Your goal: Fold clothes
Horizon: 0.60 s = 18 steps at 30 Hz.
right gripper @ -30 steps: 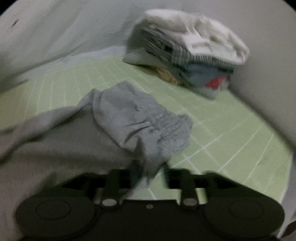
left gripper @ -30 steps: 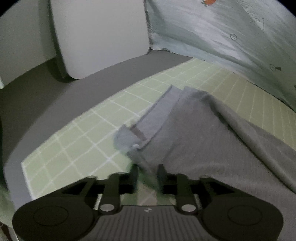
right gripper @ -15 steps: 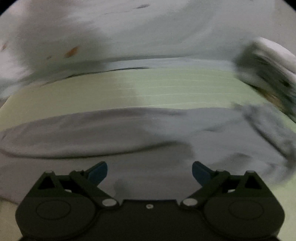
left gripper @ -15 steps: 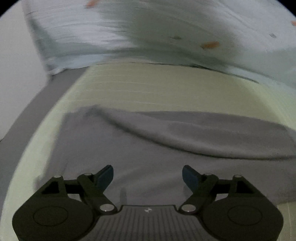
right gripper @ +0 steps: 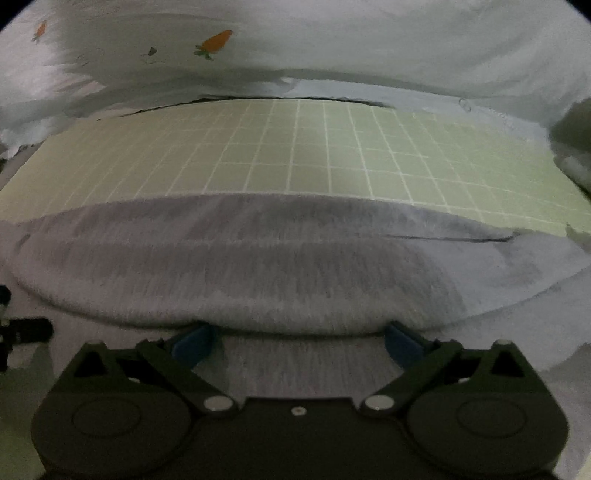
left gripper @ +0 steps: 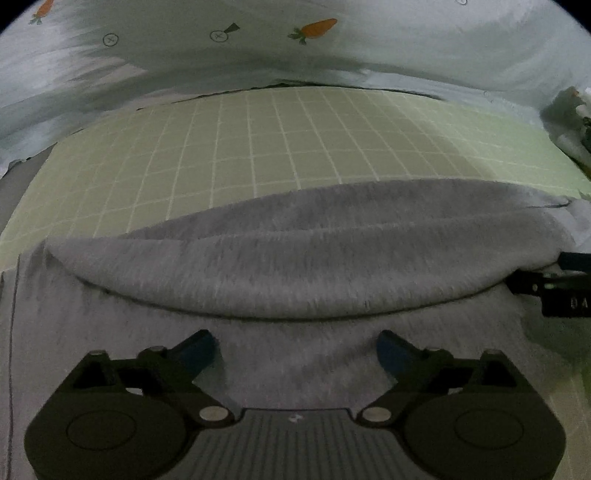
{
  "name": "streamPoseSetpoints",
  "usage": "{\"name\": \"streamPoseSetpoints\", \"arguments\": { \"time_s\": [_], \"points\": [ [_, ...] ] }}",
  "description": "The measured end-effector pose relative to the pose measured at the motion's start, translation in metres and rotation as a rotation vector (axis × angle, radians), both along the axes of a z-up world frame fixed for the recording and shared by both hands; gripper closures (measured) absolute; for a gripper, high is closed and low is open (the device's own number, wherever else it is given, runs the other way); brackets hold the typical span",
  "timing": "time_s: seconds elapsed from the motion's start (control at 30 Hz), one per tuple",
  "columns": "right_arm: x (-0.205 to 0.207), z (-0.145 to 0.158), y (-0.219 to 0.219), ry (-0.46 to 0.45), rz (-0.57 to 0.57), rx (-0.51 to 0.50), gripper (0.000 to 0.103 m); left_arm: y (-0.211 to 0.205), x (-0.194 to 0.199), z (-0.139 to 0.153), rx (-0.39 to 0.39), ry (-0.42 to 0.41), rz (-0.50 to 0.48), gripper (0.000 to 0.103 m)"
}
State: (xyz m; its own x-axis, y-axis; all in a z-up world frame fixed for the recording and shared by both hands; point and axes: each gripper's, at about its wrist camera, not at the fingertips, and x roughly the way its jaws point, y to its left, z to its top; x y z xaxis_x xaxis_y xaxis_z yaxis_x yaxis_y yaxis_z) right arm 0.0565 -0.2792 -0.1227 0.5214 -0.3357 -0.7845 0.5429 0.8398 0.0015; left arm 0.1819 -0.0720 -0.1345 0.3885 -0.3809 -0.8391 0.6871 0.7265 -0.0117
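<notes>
A grey garment (left gripper: 295, 266) is seen laid flat across a green grid mat (left gripper: 258, 147), spanning nearly the full width of both wrist views. A thick rounded fold (right gripper: 240, 280) is seen running left to right across the garment, its near edge overlapping the flat layer below.

The left gripper (left gripper: 297, 349) is held low over the flat near layer; its jaws are spread wide and nothing is held between the blue pads (left gripper: 199, 345). The right gripper (right gripper: 297, 341) is likewise spread wide and empty; its blue pads (right gripper: 192, 341) are placed just at the near edge of the fold, though contact cannot be confirmed in the dim light.

At the right edge of the left view, part of a black tool (left gripper: 554, 288) is seen beside the end of the fold, probably the right gripper.

Behind the mat, a pale sheet (left gripper: 258, 48) printed with carrots (left gripper: 314, 27) is draped along the far edge. A blurred pile of clothes (left gripper: 570, 122) is noted at the far right of the mat.
</notes>
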Motion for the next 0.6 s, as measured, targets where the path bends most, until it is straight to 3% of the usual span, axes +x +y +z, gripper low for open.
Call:
{"name": "streamPoseSetpoints", "arguments": {
  "time_s": [0.6],
  "points": [
    [0.045, -0.002, -0.039, -0.022, 0.003, 0.01, 0.0, -0.036, 0.046, 0.0, 0.012, -0.03, 0.09, 0.003]
  ]
}}
